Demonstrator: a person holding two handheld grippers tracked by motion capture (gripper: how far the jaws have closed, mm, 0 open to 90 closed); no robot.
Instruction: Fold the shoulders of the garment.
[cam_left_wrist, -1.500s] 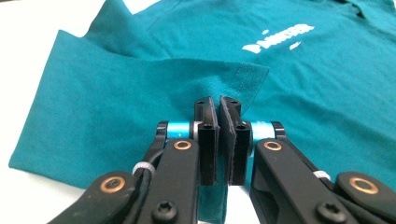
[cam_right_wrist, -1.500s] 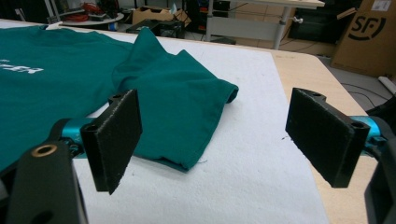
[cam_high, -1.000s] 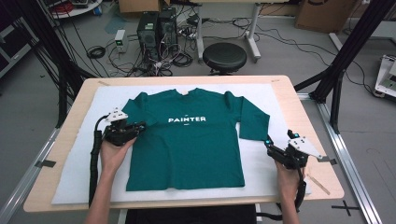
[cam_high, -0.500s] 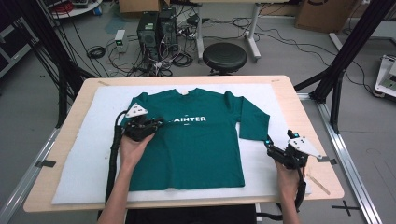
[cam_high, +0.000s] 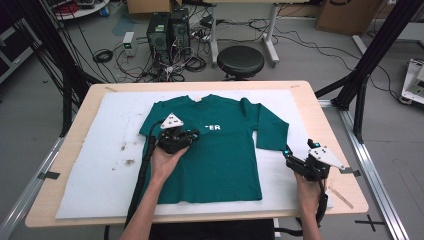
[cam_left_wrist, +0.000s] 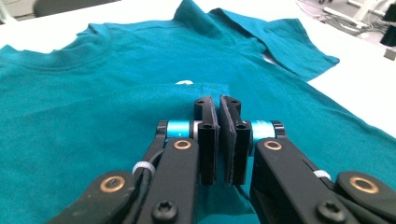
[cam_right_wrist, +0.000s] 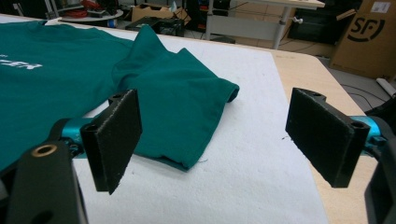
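Nearest me, my two forearms come in over the table edge, which is pale wood with a white pad laid over most of it; the pad carries a few brown stains at its left. Beyond the table the floor is grey, with a black stool, computer towers in a tangle of cables, and black frame legs on both sides. A cardboard box stands far off on the right.

The green shirt lies face up in the middle of the pad, collar away from me, its right sleeve spread flat. My left gripper is over the shirt's chest, covering part of the white lettering. In the left gripper view its jaws are clenched together, and a folded flap of green cloth lies right at their tips; I think the left sleeve is pinched between them, though the pads hide the contact itself.

My right gripper rests low over the pad near the table's right edge, jaws released and wide apart with nothing between them. The shirt's right sleeve lies just ahead and to the left of it, not touching.
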